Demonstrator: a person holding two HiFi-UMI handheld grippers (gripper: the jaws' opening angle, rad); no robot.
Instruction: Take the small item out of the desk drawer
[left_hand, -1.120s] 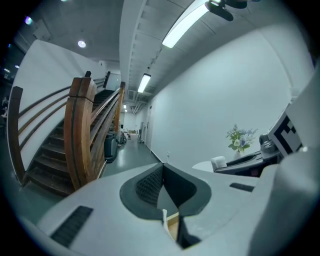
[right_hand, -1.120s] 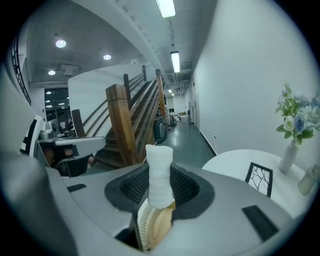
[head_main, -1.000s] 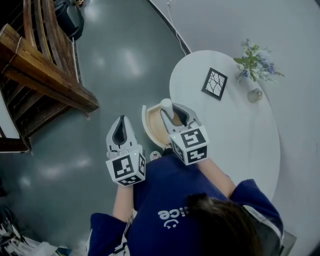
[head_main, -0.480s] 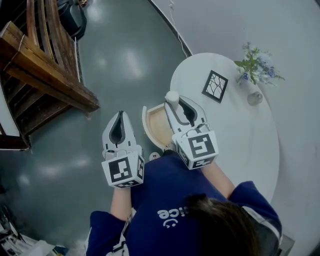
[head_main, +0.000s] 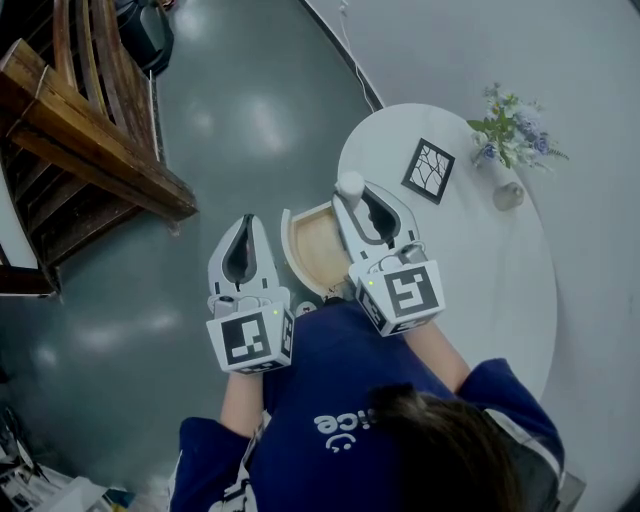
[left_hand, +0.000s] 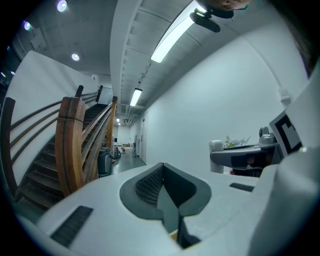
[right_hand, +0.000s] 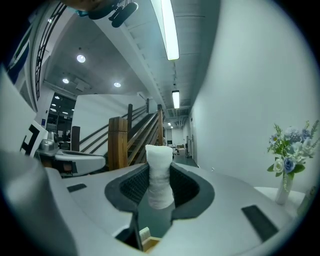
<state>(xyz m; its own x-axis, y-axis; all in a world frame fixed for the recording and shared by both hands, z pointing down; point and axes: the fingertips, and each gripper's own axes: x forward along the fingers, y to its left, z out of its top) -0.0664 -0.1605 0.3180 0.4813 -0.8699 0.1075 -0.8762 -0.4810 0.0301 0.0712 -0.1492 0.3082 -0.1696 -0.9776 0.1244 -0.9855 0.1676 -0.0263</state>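
glossy grey floor (head_main: 240, 130), wooden staircase (head_main: 95, 140) at left, white wall (head_main: 560, 50), strip lights (right_hand: 169, 30) overhead.

We have lifted the right gripper (head_main: 353, 196) with the small white item (head_main: 350, 185) clamped in it. It was low over the drawer (head_main: 300, 245); now it hangs higher, above the drawer's far corner at the table (head_main: 480, 260) edge. Our left gripper (head_main: 246, 222) has risen slightly too.
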